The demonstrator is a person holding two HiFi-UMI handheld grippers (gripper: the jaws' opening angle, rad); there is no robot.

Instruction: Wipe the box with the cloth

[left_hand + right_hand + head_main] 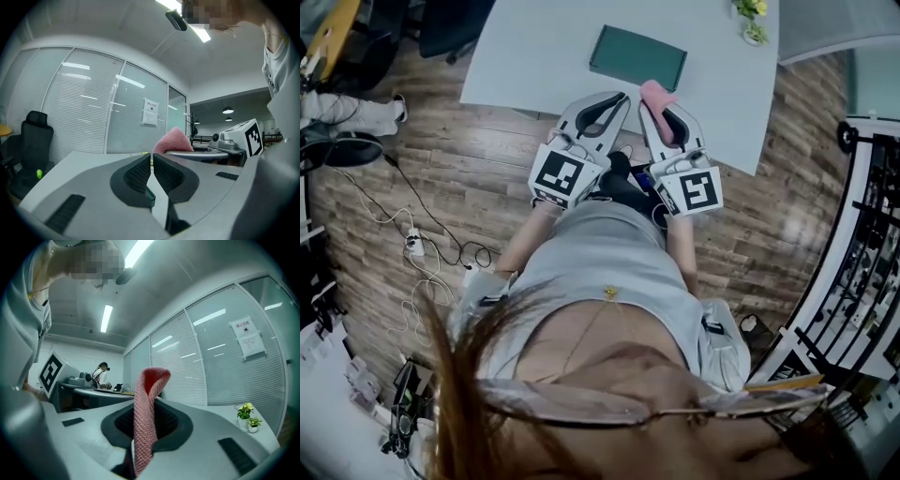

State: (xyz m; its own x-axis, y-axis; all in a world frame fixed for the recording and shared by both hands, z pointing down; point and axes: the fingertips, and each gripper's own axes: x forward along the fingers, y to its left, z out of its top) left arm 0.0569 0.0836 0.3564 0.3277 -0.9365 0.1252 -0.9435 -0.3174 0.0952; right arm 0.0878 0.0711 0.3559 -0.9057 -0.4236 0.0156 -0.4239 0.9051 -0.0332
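Observation:
The dark green box (pixel 637 56) lies flat on the white table (pixel 525 56), beyond both grippers. My right gripper (pixel 664 105) is shut on a folded pink knitted cloth (pixel 656 92), which sticks out past its tips near the table's front edge. In the right gripper view the cloth (pixel 146 418) stands upright between the jaws of that gripper (pixel 147 404). My left gripper (pixel 614 98) is beside it, shut with nothing in it. In the left gripper view that gripper (pixel 152 161) has its pads together, and the cloth (pixel 173 140) shows to the right.
Small potted plants (pixel 753 19) stand at the table's far right corner, also seen as plants (pixel 247 417) in the right gripper view. A black office chair (pixel 30 140) stands left of the table. Cables and a power strip (pixel 414 246) lie on the wooden floor. Shelving (pixel 862 272) is at right.

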